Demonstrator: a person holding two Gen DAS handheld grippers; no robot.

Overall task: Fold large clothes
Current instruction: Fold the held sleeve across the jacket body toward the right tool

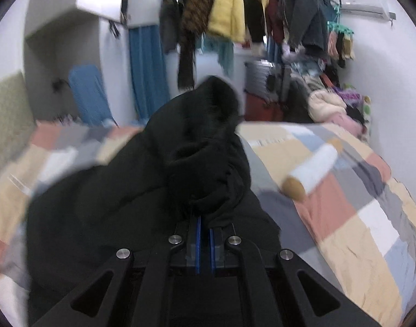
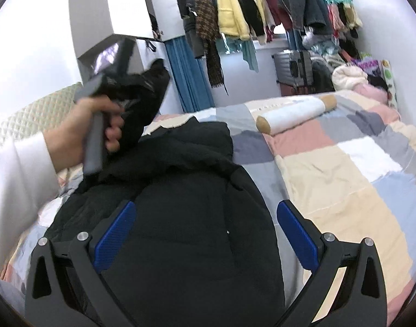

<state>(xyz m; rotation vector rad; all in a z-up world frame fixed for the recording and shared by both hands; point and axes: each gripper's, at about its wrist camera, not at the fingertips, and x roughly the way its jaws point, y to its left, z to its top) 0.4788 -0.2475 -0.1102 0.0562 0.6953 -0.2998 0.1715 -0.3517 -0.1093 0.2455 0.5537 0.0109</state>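
Blue pads of my left gripper (image 1: 205, 241) clamp a bunched sleeve of the black jacket (image 2: 186, 204), lifted over the patchwork quilt (image 2: 344, 169). Right gripper (image 2: 205, 237) hovers agape above the body. Mid-fold; next, lay sleeve across chest.

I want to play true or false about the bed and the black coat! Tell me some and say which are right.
1. The left tool is shut on a bunched part of the black coat. True.
2. The right tool is pinching the coat. False: it is open, with the coat below it.
3. The coat lies on a patchwork quilt. True.
4. The white roll sits on top of the coat. False: it lies on the quilt, apart from it.
5. A yellow jacket hangs above. True.
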